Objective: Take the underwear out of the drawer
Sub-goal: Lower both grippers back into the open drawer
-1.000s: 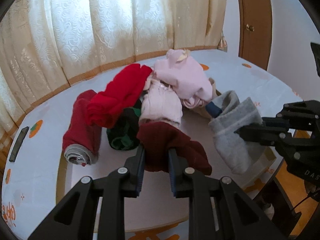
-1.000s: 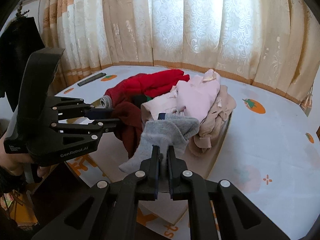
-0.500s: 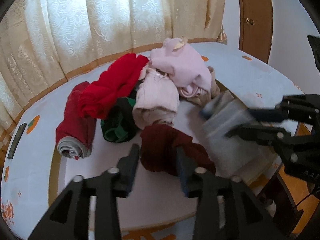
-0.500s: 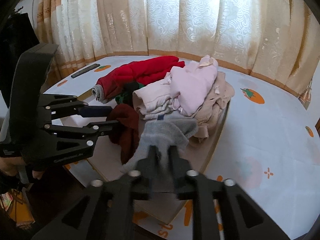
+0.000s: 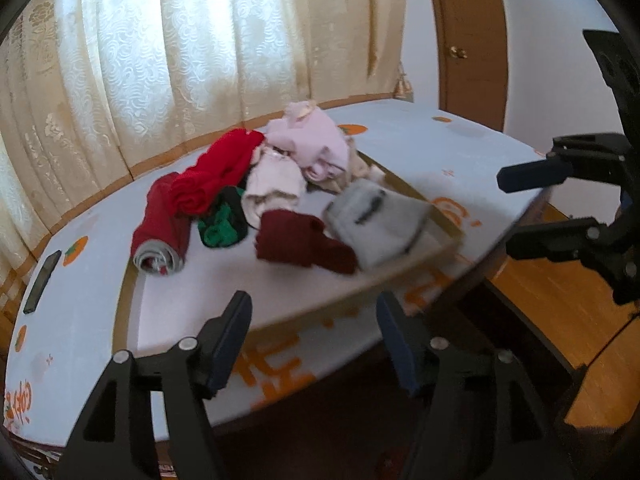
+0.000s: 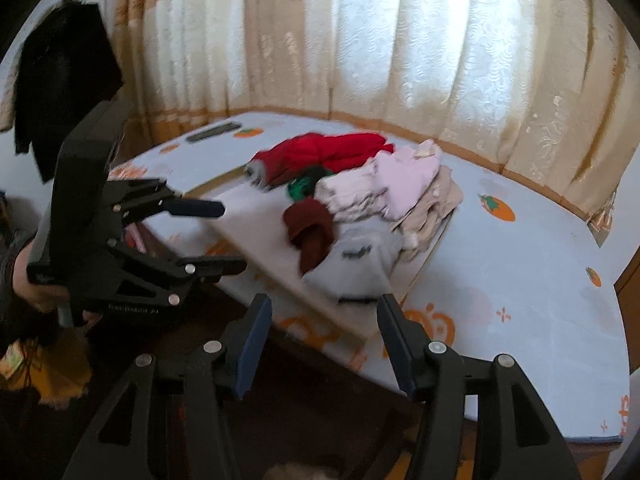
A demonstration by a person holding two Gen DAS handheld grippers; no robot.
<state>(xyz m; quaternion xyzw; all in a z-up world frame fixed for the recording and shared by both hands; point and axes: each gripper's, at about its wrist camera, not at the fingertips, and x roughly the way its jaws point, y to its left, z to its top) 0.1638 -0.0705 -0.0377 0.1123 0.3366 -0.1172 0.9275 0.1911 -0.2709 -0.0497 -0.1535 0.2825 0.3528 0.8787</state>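
cream patterned curtains point(image 5: 168, 60) hang behind a bed covered in a pale sheet with orange prints point(image 6: 520, 264). a shallow wood-edged board or tray point(image 5: 416, 258) lies on the sheet and carries the clothing. left gripper point(image 5: 314, 330): jaws have just been opening and stand well apart, nothing between them, short of the tray's near edge. right gripper point(image 6: 320, 334): jaws likewise have just been opening, now apart and empty, also clear of the tray. a dark red garment point(image 5: 300, 244) lies loose on the tray, touching a grey garment point(image 5: 376, 224) at the near corner; both are blurred. behind them sits a pile: bright red garment point(image 5: 216, 176), rolled red item with grey end point(image 5: 160, 236), green and black piece point(image 5: 222, 224), pale pink pieces point(image 5: 308, 144) and beige fabric point(image 6: 432, 208). a dark flat device point(image 5: 42, 282) lies on the sheet to the left, well apart from the tray. a wooden door point(image 5: 468, 40) stands at right. a hand point(image 6: 32, 280) grips the left unit's handle.
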